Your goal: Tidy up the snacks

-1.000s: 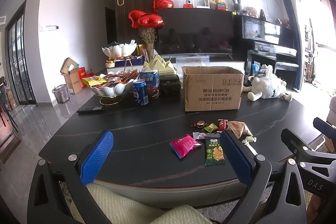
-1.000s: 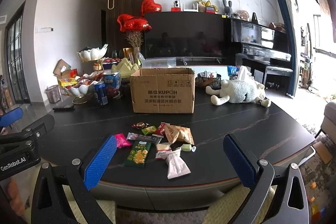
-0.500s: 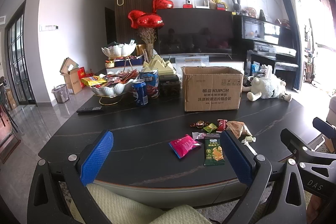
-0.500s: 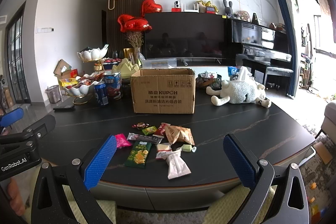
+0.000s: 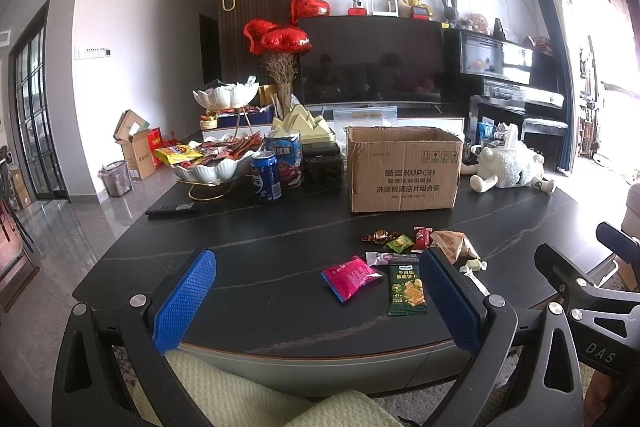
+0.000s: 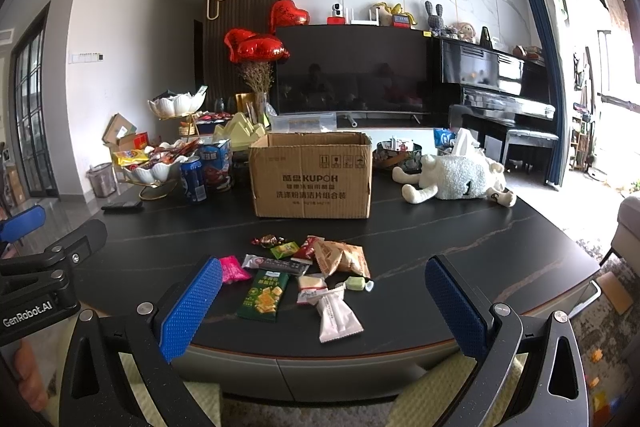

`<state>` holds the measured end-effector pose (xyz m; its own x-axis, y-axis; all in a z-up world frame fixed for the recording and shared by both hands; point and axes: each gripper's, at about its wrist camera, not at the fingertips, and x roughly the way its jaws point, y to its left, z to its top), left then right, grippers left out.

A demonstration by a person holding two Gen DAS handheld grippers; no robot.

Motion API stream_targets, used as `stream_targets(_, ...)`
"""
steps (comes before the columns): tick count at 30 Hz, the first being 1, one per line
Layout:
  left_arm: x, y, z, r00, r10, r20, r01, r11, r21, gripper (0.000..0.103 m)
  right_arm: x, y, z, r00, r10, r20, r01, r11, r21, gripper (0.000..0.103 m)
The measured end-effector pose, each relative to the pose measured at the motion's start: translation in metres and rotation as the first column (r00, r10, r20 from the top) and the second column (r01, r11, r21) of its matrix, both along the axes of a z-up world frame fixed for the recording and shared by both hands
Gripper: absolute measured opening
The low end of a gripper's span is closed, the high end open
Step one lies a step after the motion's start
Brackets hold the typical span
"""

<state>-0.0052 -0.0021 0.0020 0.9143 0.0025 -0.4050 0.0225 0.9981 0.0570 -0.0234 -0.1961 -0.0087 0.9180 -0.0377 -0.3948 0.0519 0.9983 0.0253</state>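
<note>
Snack packets (image 6: 304, 275): loose cluster on dark surface (image 6: 460, 227), just before open cardboard box (image 6: 311, 179), the likely receptacle. Left tongs (image 5: 320, 301), right tongs (image 6: 322, 305): both spread, empty, poised short of the packets.

Snack packets (image 6: 308, 271) lie scattered on the dark counter (image 6: 460, 227) — cardboard box (image 6: 311, 175) behind, right gripper (image 6: 320, 303) spread wide.

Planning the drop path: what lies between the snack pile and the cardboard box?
Nothing: in both wrist views, bare dark table separates the snack pile from the box.
</note>
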Motion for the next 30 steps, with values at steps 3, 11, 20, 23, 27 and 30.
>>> stream_targets(3,0.0,0.0,0.0,1.0,0.002,0.001,-0.002,1.0,0.001,0.103,0.0,0.0,0.0,1.0,0.001,0.0,-0.001,1.0,-0.001,0.103)
stream_targets(11,0.0,-0.001,0.0,1.0,-0.002,-0.002,0.002,1.0,-0.001,0.103,0.0,0.0,-0.001,1.0,0.001,-0.002,-0.001,1.0,0.0,0.103)
stream_targets(20,-0.001,-0.003,-0.003,1.0,-0.009,-0.011,0.009,1.0,-0.002,0.103,0.0,0.0,0.0,1.0,0.005,-0.008,-0.005,1.0,-0.001,0.103)
stream_targets(23,0.003,-0.006,-0.007,0.999,-0.024,-0.036,0.024,1.0,-0.005,0.103,0.002,0.0,-0.001,1.0,0.009,-0.021,-0.009,1.0,0.0,0.103)
stream_targets(27,0.012,-0.01,-0.016,0.994,-0.051,-0.097,0.051,0.999,-0.005,0.103,0.012,-0.006,-0.009,0.997,0.007,-0.074,-0.005,1.0,0.019,0.102)
stream_targets(30,0.02,-0.015,-0.024,0.986,-0.088,-0.144,0.087,0.996,-0.014,0.103,0.023,-0.013,-0.02,0.992,0.008,-0.128,-0.003,0.999,0.044,0.102)
